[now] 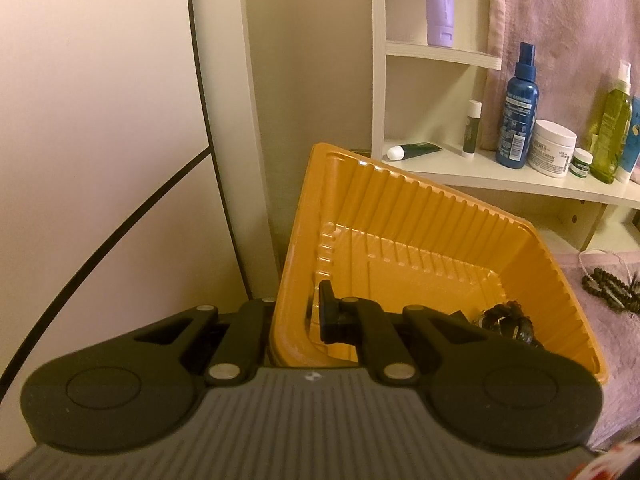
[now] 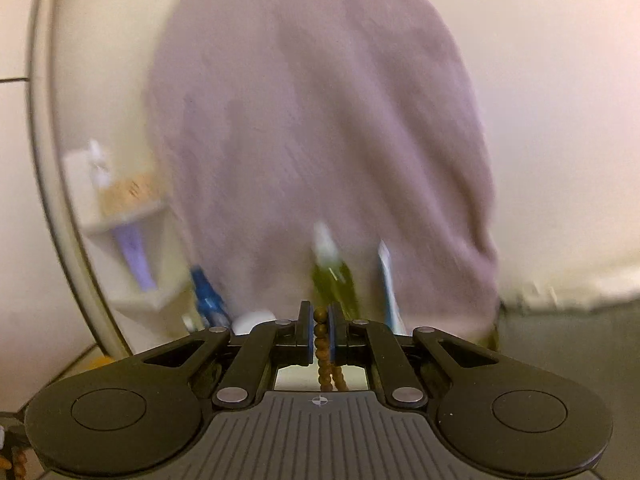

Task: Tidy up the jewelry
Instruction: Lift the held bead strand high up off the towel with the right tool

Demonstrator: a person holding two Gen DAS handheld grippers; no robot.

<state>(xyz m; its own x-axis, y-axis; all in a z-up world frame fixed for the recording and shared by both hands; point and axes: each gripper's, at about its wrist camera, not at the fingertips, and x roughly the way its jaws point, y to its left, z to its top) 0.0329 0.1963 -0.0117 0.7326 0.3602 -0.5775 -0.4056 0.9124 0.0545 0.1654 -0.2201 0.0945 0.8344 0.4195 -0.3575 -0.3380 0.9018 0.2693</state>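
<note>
Two claws pinch: left claw (image 1: 310, 312) the ribbed orange plastic tray (image 1: 420, 216) wall, right claw (image 2: 320, 326) round brown beads (image 2: 321, 340).

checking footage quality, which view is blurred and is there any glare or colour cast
Right wrist view: pink towel and bottles smeared by motion blur, only the claw and its bead strand sharp. Left wrist view: sharp, warm yellowish cast, small glare on the orange tray rim.

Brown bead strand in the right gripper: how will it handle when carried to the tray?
Likely floppy: the brown bead strand hangs down in two limp lines below the shut right gripper. It may swing in transit, since only a few beads sit between the pads. Round beads could slip or roll out of a light pinch. The orange tray, clamped by the left gripper, looks deep enough to catch it.
</note>
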